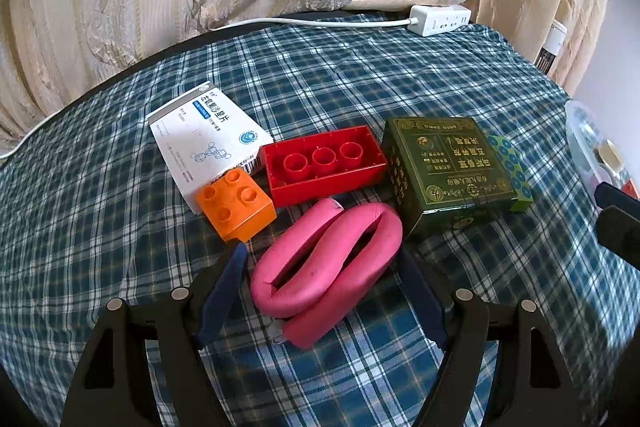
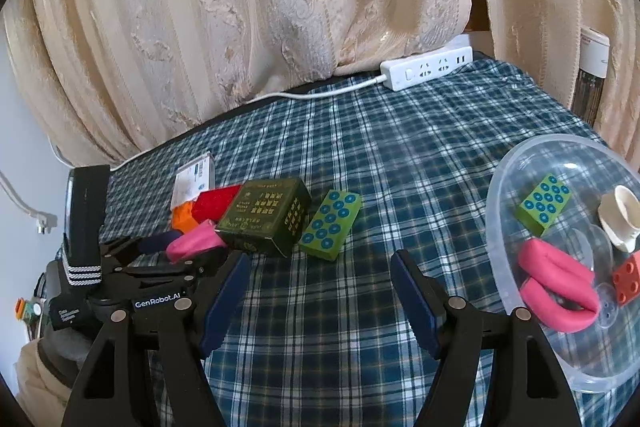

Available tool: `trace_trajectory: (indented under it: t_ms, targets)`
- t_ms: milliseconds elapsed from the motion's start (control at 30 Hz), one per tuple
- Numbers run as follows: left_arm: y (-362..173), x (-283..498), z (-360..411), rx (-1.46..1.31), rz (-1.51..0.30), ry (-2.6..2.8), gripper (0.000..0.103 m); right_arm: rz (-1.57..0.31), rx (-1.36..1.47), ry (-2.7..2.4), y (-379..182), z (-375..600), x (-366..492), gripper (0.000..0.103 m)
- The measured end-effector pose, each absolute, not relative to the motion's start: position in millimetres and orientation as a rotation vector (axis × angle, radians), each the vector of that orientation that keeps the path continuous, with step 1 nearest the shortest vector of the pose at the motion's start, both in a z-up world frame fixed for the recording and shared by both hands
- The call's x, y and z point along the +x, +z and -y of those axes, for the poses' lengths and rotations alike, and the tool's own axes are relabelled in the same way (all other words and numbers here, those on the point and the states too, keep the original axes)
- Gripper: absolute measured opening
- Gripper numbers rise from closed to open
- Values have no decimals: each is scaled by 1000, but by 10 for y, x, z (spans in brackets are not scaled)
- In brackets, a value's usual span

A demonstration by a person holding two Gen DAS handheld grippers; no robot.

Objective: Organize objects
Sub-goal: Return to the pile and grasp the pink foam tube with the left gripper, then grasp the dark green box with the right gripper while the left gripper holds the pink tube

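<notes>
Four items are already held in the clear bowl [image 2: 504,163]; six are left on the cloth; the pink foam roll [image 1: 328,267] is straddled by the parted left gripper [image 1: 320,291]; the right gripper [image 2: 320,295] is spread, empty.

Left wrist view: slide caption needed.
Open left gripper straddles pink foam curler beside toy bricks and boxes.

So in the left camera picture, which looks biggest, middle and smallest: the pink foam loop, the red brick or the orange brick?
1. pink foam loop, though it lies nearest the camera
2. red brick
3. orange brick
</notes>
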State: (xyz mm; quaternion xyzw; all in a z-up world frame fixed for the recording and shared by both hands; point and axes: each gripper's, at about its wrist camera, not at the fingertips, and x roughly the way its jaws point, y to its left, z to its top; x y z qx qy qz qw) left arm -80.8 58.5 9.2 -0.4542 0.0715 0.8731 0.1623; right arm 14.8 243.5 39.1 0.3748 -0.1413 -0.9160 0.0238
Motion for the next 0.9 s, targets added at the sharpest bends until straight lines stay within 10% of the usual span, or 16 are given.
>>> trace_trajectory:
  t_ms: [900]
  targets:
    - [496,-507,-418,-1216,-150,2633,67,219,1312,-2815,231,-2281,-265,76]
